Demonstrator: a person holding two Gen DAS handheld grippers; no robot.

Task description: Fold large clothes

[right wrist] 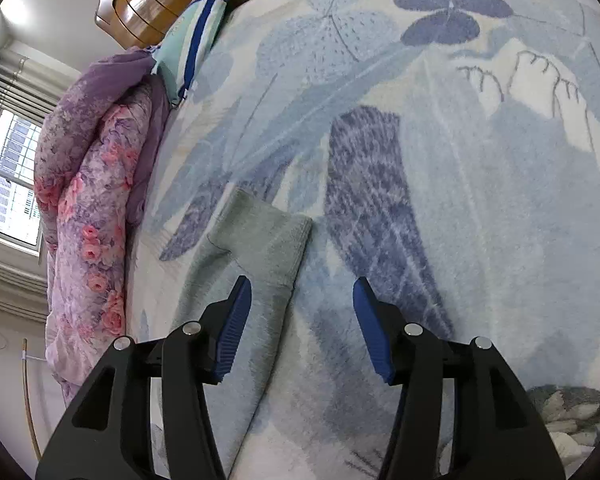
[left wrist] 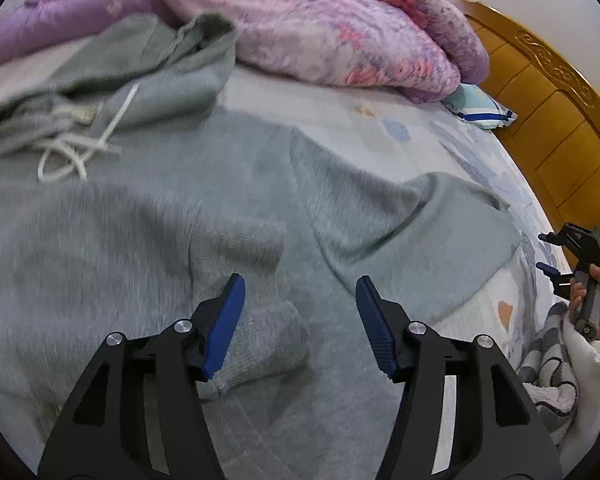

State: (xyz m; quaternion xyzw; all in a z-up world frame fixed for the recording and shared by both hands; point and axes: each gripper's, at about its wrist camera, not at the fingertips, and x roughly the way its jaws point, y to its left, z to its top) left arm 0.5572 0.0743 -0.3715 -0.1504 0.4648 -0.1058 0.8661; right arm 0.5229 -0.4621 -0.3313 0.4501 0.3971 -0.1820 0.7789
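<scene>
A grey hooded sweatshirt (left wrist: 148, 216) with white drawstrings (left wrist: 80, 148) lies spread on the bed. One sleeve is folded across the body, and its ribbed cuff (left wrist: 260, 340) lies just below my left gripper (left wrist: 300, 316), which is open with nothing pressed between its blue pads. At the right edge of the left wrist view a hand holds my right gripper (left wrist: 546, 252), open over the sheet. In the right wrist view the right gripper (right wrist: 302, 320) hangs open over the sheet, with the other grey sleeve (right wrist: 256, 248) under its left finger.
A pink and purple floral quilt (left wrist: 340, 28) is piled at the far side of the bed. A striped pillow (left wrist: 484, 110) lies against the wooden headboard (left wrist: 552, 108). The bed sheet (right wrist: 440, 160) is pale blue with leaf prints. A window (right wrist: 8, 176) is at the left.
</scene>
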